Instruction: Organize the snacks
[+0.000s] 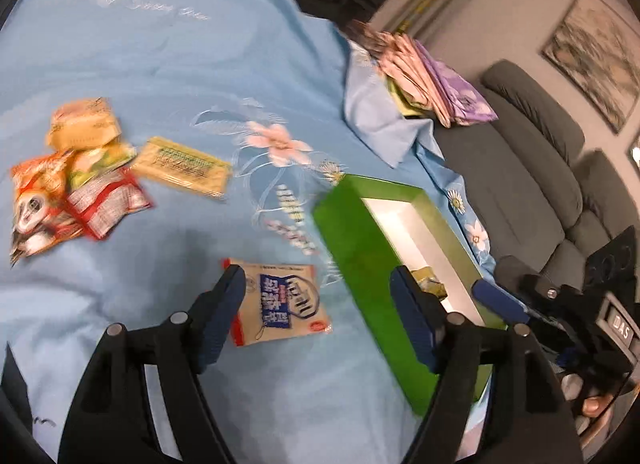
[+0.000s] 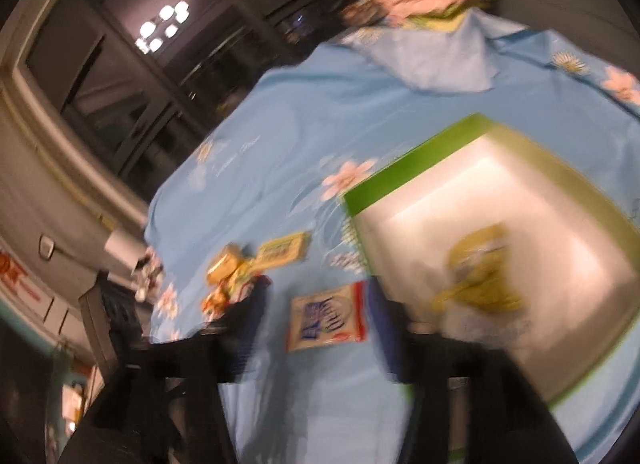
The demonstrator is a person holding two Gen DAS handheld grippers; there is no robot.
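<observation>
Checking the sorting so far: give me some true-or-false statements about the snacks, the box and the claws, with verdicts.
1. The green box holds a yellow packet. True.
2. The blue-and-white packet lies inside the box. False: it lies on the blue cloth beside the box.
3. The left claw is open and empty. True.
4. The right claw grips a packet. False: it is open, holding nothing.
5. Several snacks sit piled on the cloth. True.

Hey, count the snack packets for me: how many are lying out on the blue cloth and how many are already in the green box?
On the blue cloth: 6, namely the pile, a yellow packet, a white-and-blue packet
In the green box: 1, a yellow-green packet
Total: 7
</observation>
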